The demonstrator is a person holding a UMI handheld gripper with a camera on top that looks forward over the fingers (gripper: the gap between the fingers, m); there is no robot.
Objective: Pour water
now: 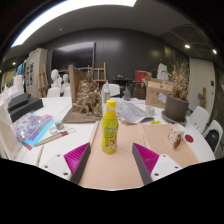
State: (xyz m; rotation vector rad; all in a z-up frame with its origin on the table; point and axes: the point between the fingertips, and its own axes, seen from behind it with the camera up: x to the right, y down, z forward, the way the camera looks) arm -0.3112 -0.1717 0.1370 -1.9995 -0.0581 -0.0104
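Bottle of clear plastic with yellow liquid, yellow label and green cap point(110, 127): upright on the pale tan tabletop point(112, 168), just ahead of the fingers and centred on the gap between them, touching neither. Hand-held gripper point(112, 160) spread wide, jaws well apart, nothing pinched; magenta pads point(146, 157) on the inner faces of both dark fingers, angled toward each other.

Left of the fingers, on a white table surface point(52, 148): a clear plastic bag with blue and pink contents point(33, 128), with a slim stick-like item just beside it, too small to identify. Right of the fingers, beyond their tips: a small brown-and-white boxy object point(176, 136) on the tan top, details unclear.

Behind the bottle: loose white papers point(133, 110) and a brown wooden sculpture-like figure point(88, 98) on a mat. Farther off: a white bust point(56, 83), a wooden easel point(98, 73), a dark grey wall point(110, 50), and a bright curved ceiling light point(60, 10) overhead.
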